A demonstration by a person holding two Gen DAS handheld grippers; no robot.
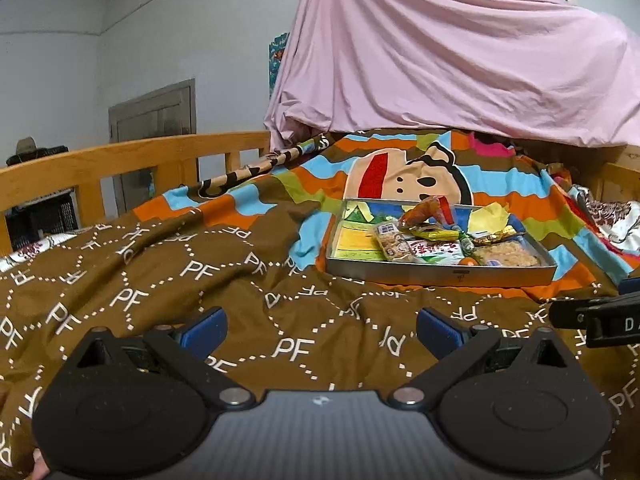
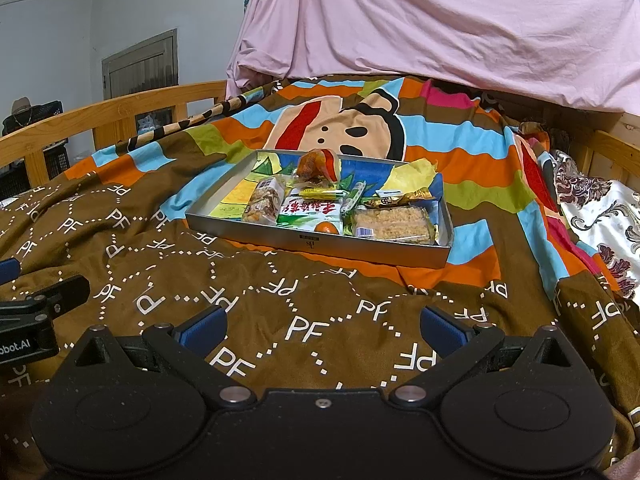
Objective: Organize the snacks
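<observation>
Nearest the lens in both wrist views: brown "PF" bedspread, bare between the blue pads. Left gripper spread wide, nothing between the pads. Right gripper same: spread wide, holding nothing. Both sit low over the bedspread, side by side; the right gripper's black body shows at the right edge of the left view, the left one's at the left edge of the right view.

Snacks all sit in a shallow metal tray on the bedspread, well ahead of both grippers, ahead and right of the left one, almost straight ahead of the right one.

In the tray, right wrist view:
- nut bar pack, left
- white-green packet, centre
- puffed rice cake in clear wrap, right front
- orange-red bag, propped at the back
- small orange item touching the front wall, type unclear

Beyond the tray: pink sheet draped over something. Wooden bed rail ahead-left of the grippers.
</observation>
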